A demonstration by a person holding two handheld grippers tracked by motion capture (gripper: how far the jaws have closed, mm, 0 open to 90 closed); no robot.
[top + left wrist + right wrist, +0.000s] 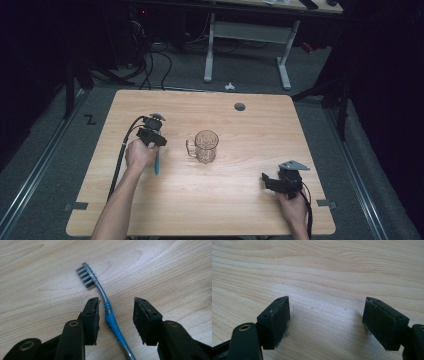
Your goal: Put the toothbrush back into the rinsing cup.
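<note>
A blue and grey toothbrush (157, 164) lies flat on the wooden table (240, 205), left of centre. My left gripper (157, 144) hovers right over it, open. In the left gripper view the toothbrush (110, 315) runs between the two jaws, bristle head pointing away, and neither pad (91, 315) touches it. A clear glass mug (206, 146) with its handle to the left stands upright at the table's middle. My right gripper (267, 181) is low near the front right, open, with bare wood between the jaws of the right gripper (327, 300).
A round grey cable hole (240, 106) sits in the tabletop at the back. Beyond the table are a white desk frame (247, 32) and cables on the floor (150, 55). Dark stands flank both sides.
</note>
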